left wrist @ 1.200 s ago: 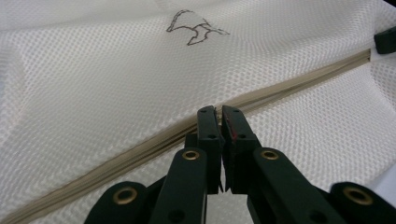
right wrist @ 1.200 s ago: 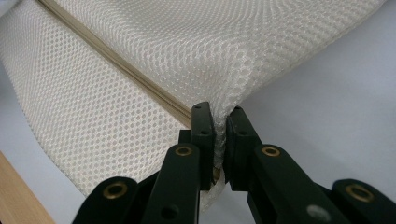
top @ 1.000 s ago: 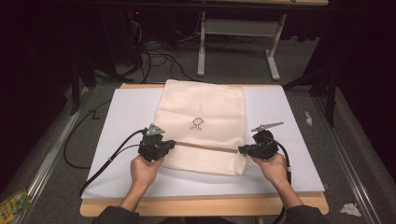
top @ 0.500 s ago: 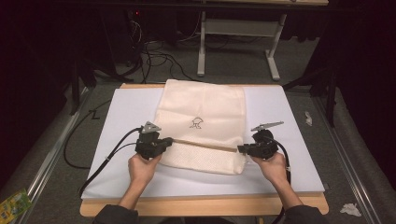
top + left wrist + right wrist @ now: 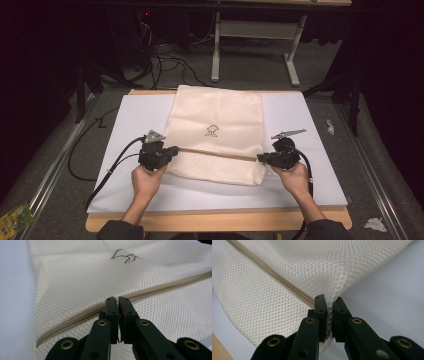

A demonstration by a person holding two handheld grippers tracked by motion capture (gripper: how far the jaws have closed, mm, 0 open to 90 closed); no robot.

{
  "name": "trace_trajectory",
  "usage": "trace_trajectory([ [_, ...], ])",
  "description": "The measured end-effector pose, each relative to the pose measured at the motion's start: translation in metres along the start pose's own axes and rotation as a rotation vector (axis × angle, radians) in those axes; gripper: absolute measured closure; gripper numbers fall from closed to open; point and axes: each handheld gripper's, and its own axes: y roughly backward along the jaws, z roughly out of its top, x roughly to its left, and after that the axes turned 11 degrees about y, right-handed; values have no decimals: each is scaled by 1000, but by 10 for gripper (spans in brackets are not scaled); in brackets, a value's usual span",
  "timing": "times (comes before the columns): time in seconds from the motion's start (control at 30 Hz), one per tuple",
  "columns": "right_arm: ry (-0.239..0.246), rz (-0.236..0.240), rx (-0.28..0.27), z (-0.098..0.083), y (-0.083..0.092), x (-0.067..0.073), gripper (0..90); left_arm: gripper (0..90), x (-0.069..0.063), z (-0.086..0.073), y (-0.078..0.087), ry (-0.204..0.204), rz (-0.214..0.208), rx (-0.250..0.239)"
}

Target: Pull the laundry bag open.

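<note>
with the left gripper (image 5: 172,150) and right gripper (image 5: 261,158) both clamped tight on the mesh bag (image 5: 215,132) at its zipper (image 5: 217,153) line, the pull should be kept even — no jerks — so neither pinch slips.

A mesh bag (image 5: 217,132) lies in the middle of a board (image 5: 310,115) on the bench (image 5: 215,220), with the left hand-held gripper (image 5: 172,150) at its left edge, the right hand-held gripper (image 5: 261,158) at its right edge, and a zip (image 5: 217,153) running across between them.
</note>
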Motion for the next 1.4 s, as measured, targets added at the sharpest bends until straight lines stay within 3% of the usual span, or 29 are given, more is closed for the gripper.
trace_trajectory([
  [0.4, -17, -16, 6, -1, 0, -5, 853, 871, 9, -4, 9, 18, 17, -4],
  [0.53, 23, -47, 21, 1, -1, -2, 853, 871, 7, -7, 11, 12, 15, -3],
  [1.03, -2, -48, 11, -2, 1, -10, 853, 871, 10, -14, 18, 19, 25, -17],
  [1.2, -6, -42, 6, -3, 1, -11, 852, 871, 9, -17, 18, 3, 46, -20],
  [1.4, 5, -57, 7, -5, 5, -16, 852, 872, 17, -24, 22, 32, 41, -23],
])
